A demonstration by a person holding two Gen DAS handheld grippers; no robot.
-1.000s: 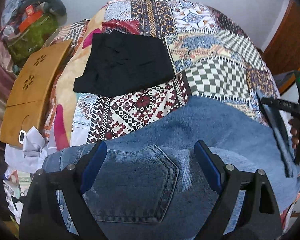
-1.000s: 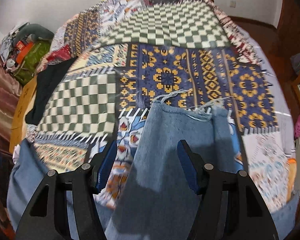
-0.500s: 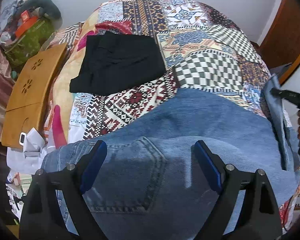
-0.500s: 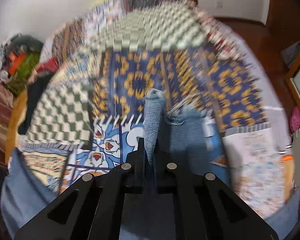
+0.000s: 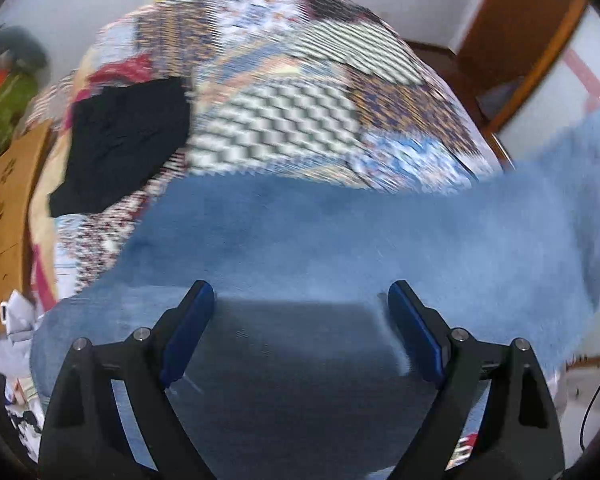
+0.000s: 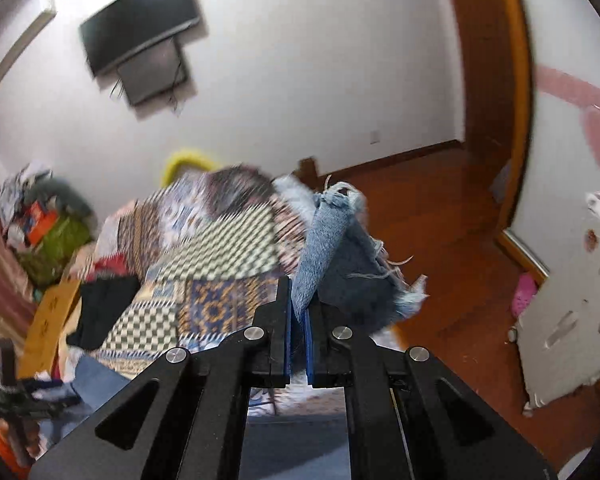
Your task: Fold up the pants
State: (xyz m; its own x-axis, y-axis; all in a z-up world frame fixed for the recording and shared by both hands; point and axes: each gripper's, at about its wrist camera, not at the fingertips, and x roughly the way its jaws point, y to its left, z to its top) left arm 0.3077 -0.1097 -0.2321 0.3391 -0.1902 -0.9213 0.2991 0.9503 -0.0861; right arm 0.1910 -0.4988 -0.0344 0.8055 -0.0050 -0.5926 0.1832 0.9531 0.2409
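Note:
Blue jeans (image 5: 340,240) lie across the near part of a patchwork bed cover (image 5: 284,92). My left gripper (image 5: 300,304) is open, its blue-padded fingers (image 5: 188,328) spread just above the denim near the waist end. In the left wrist view one leg rises off the bed toward the upper right. My right gripper (image 6: 299,312) is shut on the frayed hem end of the jeans (image 6: 332,248) and holds it up in the air above the bed, the cloth bunched and sticking out beyond the pads.
A folded black garment (image 5: 120,140) lies on the bed at the left. A wooden board (image 5: 8,184) leans beside the bed's left edge, with bags and clutter (image 6: 48,232) in the corner. A wall TV (image 6: 140,28), wooden floor (image 6: 440,240) and door frame (image 6: 496,80) are to the right.
My right gripper closed on the jeans' hem and lifted it high, tilting up toward the wall. The leg now rises off the bed. My left gripper stayed open and shifted over the denim.

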